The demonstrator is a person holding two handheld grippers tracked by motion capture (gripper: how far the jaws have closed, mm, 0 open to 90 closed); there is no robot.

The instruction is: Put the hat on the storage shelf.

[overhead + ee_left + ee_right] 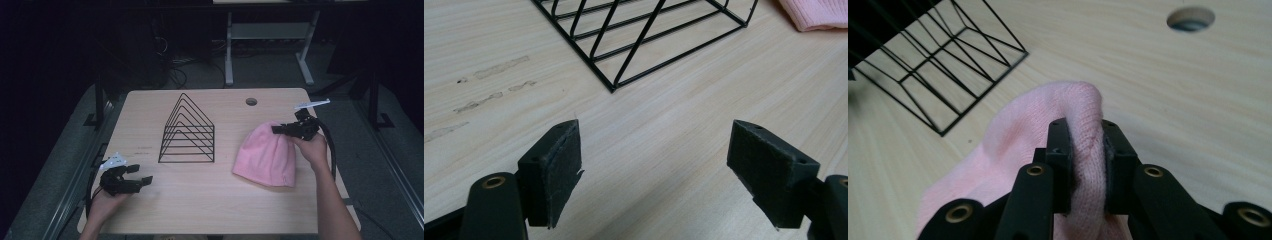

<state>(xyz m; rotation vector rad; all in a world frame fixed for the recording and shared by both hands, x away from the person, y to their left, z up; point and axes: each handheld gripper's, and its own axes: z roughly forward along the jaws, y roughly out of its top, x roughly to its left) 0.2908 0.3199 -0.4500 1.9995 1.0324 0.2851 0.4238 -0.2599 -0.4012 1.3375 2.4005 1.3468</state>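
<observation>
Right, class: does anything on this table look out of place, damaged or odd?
Mostly tidy. The pink hat has a fold bunched up in the right gripper, and pale scuff marks streak the table beside the wire rack.

Left gripper (131,176) rested low at the near left of the table, held in the left hand (106,202), jaws spread wide with nothing between them. Right gripper (280,129) was held in the right hand (314,148) at the far right, forearm reaching in from below, jaws pinched on a fold of pink hat (1013,150).
</observation>
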